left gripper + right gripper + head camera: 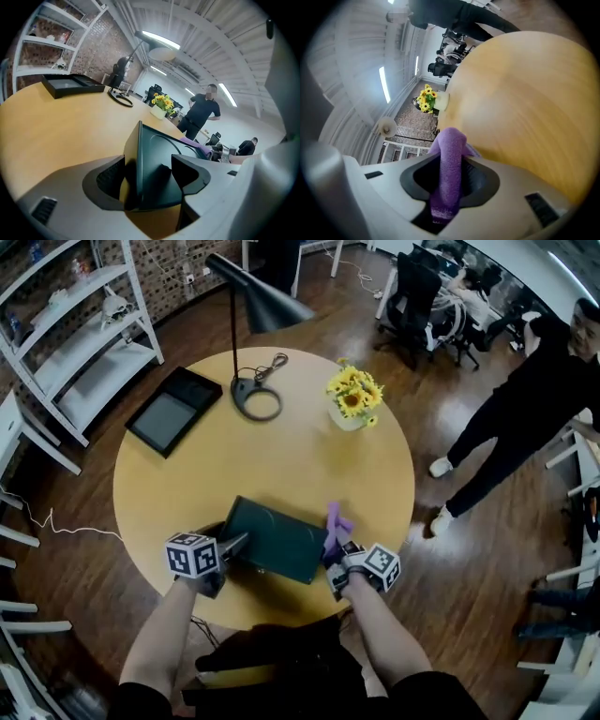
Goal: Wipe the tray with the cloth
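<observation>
Tray [277, 540] on round table [187, 484], near edge between jaws of my left gripper [149, 174], spread wide, not pinching. My right gripper [449, 180] clenched on purple cloth [451, 154].

— What do the tongs look like?
— The left tongs [232, 543] and right tongs [334, 556] have pale grey shells and black ribbed pads [110, 177]. Behind each sits a black-and-white marker cube [192, 555].
— And clothing?
— Black short sleeves [141, 701], further behind.

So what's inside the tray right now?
Nothing loose shows inside the tray, only moulded curves. The cloth, pinched in the right gripper, stands at its right edge. The left gripper straddles the near corner with open fingers, hiding a bit of its bottom.
</observation>
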Demonstrator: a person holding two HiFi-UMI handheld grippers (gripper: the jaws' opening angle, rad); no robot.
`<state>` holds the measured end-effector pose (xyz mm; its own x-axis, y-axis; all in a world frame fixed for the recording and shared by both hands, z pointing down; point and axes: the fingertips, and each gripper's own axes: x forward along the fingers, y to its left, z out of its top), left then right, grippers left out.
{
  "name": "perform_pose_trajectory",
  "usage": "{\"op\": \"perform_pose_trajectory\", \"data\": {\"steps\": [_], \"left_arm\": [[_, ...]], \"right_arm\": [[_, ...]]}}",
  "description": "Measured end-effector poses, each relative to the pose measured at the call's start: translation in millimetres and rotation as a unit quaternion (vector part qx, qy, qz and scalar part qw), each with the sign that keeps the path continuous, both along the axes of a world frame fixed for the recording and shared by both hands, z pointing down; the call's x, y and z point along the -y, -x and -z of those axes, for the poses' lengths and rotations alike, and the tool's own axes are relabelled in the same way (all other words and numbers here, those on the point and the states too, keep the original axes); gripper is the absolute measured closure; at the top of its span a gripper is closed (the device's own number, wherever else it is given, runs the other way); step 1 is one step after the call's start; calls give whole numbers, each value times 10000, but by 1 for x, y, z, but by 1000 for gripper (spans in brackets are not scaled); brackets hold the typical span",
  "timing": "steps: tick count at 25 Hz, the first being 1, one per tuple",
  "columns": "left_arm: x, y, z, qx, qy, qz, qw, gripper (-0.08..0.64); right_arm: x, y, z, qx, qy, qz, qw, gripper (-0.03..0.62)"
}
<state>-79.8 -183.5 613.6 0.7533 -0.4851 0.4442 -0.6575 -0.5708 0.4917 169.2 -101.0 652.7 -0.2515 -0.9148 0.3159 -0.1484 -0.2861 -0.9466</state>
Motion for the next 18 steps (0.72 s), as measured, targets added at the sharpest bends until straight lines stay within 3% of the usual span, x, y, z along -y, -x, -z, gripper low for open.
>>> {"op": "perform_pose_trajectory", "data": {"steps": [3, 8, 10, 18], "left_arm": [[-3, 2, -2, -36, 112, -23, 9999, 255], [-4, 3, -1, 44, 10, 37, 10000, 256], [-4, 3, -1, 14, 6, 40, 10000, 256], [-32, 27, 4, -266, 359, 339, 9984, 261]], "right_arm": [[-26, 8, -3, 216, 60, -90, 9997, 485], [-69, 37, -13, 136, 241, 196, 9994, 485], [-78, 46, -14, 350, 282, 40, 9990, 485], [-46, 39, -7, 241, 365, 82, 9990, 494]]}}
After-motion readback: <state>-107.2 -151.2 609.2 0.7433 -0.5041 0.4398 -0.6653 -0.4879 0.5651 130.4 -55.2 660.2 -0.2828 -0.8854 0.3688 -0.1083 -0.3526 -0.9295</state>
